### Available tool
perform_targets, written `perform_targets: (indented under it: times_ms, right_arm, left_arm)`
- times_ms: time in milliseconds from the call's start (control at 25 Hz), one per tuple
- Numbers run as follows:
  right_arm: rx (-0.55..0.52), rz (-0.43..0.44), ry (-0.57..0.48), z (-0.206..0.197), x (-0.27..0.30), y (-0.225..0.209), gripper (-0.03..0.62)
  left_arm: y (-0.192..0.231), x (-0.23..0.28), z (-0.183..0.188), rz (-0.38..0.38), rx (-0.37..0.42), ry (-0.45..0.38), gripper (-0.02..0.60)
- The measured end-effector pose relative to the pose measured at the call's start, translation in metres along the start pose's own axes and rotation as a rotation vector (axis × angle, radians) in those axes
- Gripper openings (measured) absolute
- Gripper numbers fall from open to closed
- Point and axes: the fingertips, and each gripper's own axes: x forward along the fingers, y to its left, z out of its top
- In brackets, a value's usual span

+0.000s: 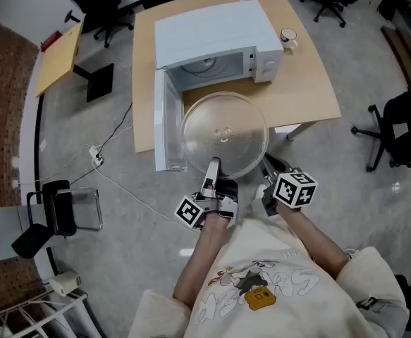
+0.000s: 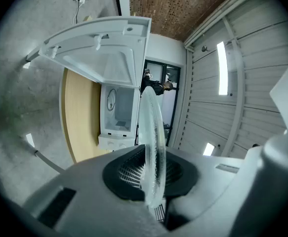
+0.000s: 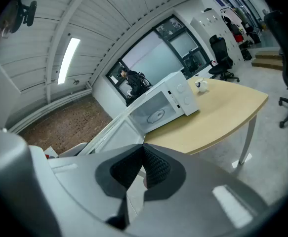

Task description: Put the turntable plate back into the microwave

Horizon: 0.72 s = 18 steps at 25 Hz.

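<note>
The clear glass turntable plate (image 1: pixel 224 134) hangs level in front of the white microwave (image 1: pixel 219 34), over the table's near edge. The microwave door (image 1: pixel 164 122) stands swung open to the left and the cavity is bare. My left gripper (image 1: pixel 212 166) is shut on the plate's near rim. In the left gripper view the plate (image 2: pixel 151 132) shows edge-on, pinched between the pads of that gripper (image 2: pixel 152 174), with the open microwave (image 2: pixel 118 112) beyond. My right gripper (image 1: pixel 267 169) sits just right of the plate, shut and empty (image 3: pixel 144 167).
The microwave stands on a light wooden table (image 1: pixel 311 83) with a small mug (image 1: pixel 288 38) to its right. Office chairs (image 1: pixel 395 136) stand to the right and behind. A cable and plug (image 1: pixel 96 157) lie on the floor at left, near a black chair (image 1: pixel 57 213).
</note>
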Motion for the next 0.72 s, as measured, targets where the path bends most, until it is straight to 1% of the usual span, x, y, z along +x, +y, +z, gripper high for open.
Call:
perform_targets:
  times_ms: [400, 480, 560, 600, 640, 720]
  right_arm:
    - [0.011, -0.005, 0.001, 0.0, -0.004, -0.004, 0.005]
    - [0.057, 0.016, -0.016, 0.004, -0.006, -0.005, 0.006]
    - [0.164, 0.057, -0.05, 0.01, -0.006, -0.01, 0.008]
    - [0.215, 0.066, -0.066, 0.013, -0.007, -0.017, 0.022]
    - [0.243, 0.053, -0.084, 0.018, -0.008, -0.026, 0.092]
    - [0.23, -0.013, -0.129, 0.031, -0.013, -0.048, 0.1]
  left_arm:
    - [0.0, 0.0, 0.0, 0.0, -0.011, -0.012, 0.029]
    - [-0.002, 0.001, -0.001, 0.0, -0.007, -0.012, 0.029]
    - [-0.002, 0.004, -0.002, 0.001, -0.001, -0.014, 0.029]
    - [-0.001, 0.005, -0.003, 0.003, 0.002, -0.016, 0.029]
    - [0.001, 0.006, -0.004, 0.006, 0.006, -0.019, 0.03]
    - [0.005, 0.01, -0.004, 0.013, 0.018, -0.023, 0.029]
